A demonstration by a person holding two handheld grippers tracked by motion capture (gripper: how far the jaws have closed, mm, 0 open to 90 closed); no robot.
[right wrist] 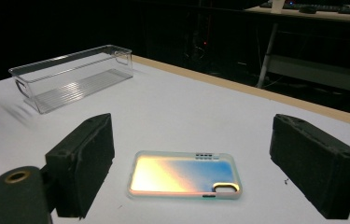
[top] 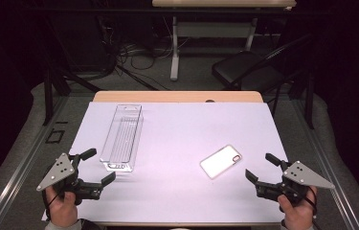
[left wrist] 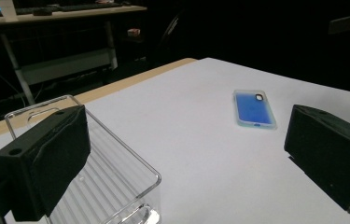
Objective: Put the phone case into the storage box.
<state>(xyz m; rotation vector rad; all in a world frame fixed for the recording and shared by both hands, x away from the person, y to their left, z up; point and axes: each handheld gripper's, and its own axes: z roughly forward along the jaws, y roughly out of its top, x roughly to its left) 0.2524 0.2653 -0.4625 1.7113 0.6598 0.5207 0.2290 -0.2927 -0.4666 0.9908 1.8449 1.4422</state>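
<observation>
Nearest, the right gripper [right wrist: 189, 170] and left gripper [top: 95, 166] both stand wide open and empty, so nothing looks begun: the phone case [right wrist: 185, 180] lies flat before the right jaws (apart from the clear bin [top: 122, 138]), unlifted.

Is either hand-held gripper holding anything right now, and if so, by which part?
Nothing is held. The left hand-held gripper is open beside the clear plastic bin; the right hand-held gripper is open near the phone case.

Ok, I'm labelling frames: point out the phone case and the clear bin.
phone case [right wrist: 184, 174], right gripper view, middle of its iridescent back.
clear bin [top: 122, 139], high view, ribbed floor near its middle.
</observation>
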